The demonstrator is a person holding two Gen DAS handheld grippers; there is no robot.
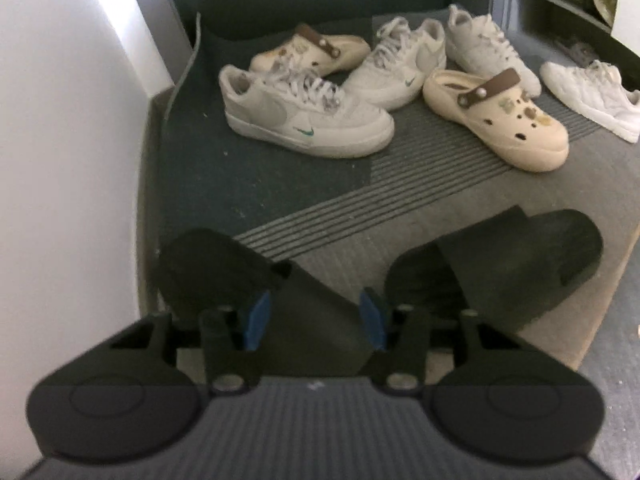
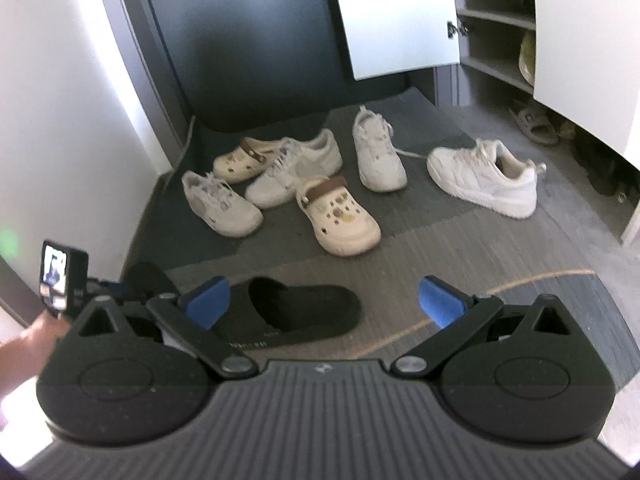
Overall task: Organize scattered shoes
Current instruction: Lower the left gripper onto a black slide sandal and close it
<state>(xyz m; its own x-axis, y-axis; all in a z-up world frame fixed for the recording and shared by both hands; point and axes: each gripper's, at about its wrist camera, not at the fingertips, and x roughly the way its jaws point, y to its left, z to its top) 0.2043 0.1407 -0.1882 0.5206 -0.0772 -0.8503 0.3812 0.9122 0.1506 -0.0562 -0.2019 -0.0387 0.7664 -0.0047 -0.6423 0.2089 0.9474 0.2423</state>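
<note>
Two black slides lie on the striped mat [image 1: 420, 184], close to me. In the left wrist view the left slide [image 1: 208, 268] has its strap filling the gap between the blue pads [image 1: 256, 320], which meet its edges. My left gripper [image 1: 315, 318] is shut on that strap. The other black slide [image 1: 500, 268] lies just to the right. In the right wrist view this slide [image 2: 304, 312] sits below my right gripper [image 2: 324, 300], which hangs wide open above it, touching nothing. The left slide [image 2: 148, 280] shows partly behind the left tool.
Farther back lie two grey-white sneakers [image 1: 304, 116], two cream clogs [image 1: 500, 120] and two white trainers [image 2: 484, 180], scattered on the mat. An open shoe cabinet [image 2: 492, 20] with shelves stands at the right. A white wall [image 1: 60, 120] and a dark door [image 2: 248, 40] close off the left and back. A hand [image 2: 32, 336] holds the left tool.
</note>
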